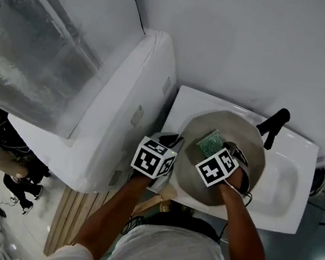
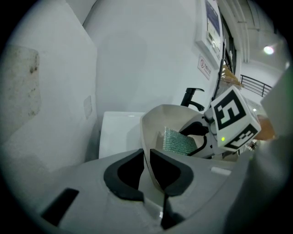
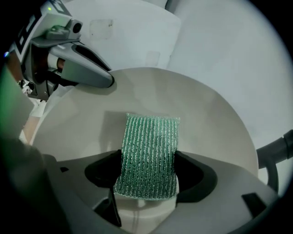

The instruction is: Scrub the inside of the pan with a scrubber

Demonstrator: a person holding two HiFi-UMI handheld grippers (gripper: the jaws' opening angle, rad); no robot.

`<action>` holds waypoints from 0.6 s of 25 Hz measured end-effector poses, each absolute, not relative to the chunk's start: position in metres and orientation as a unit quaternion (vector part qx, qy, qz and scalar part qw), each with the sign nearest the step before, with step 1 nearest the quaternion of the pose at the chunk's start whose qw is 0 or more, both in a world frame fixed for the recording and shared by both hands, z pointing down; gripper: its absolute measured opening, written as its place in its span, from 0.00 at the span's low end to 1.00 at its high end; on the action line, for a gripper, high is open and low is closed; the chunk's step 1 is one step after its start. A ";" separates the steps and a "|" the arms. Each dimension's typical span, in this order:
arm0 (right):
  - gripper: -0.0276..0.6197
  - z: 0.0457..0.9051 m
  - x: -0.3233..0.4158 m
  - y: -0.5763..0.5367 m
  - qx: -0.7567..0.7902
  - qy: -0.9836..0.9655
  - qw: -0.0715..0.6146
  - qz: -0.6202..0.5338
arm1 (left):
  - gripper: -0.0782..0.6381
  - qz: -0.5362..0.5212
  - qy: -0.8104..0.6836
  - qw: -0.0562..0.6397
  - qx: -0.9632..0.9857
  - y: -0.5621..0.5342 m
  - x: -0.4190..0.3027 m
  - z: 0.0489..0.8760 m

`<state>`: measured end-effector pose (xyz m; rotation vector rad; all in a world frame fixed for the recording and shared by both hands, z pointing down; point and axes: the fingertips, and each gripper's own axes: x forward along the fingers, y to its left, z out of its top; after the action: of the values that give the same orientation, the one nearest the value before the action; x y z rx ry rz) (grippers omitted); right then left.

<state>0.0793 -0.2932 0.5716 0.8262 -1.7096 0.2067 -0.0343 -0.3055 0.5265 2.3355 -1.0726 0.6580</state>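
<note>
r gripper (image 3: pixel 147 183) holds scrubber (image 3: pixel 149 155) in pan (image 3: pixel 215 132)

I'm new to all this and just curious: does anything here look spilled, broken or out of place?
Nothing stands out. The round beige pan is over the white sink. The left gripper clamps its rim, and the right gripper holds the green mesh scrubber inside it. No spill or damage shows.

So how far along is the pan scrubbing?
Done: left gripper clamps the pan by its rim; right gripper grips the green scrubber. In hand: the scrubber is inside the pan, near its wall. Left: the scrubbing itself; no suds or wiped patches show.
</note>
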 end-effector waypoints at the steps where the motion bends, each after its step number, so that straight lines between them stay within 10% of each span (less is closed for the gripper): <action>1: 0.59 0.570 0.083 -0.294 0.356 -0.728 0.579 0.087 | 0.18 0.241 -0.392 0.242 0.854 -0.306 -0.034 0.526; 15: 0.59 0.553 0.070 -0.263 0.297 -0.742 0.599 0.042 | 0.18 0.240 -0.391 0.242 0.855 -0.305 -0.035 0.527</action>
<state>0.0701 -0.2632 0.5531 0.6890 -1.7220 0.0985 -0.0347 -0.3054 0.5268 2.3369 -1.0696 0.6568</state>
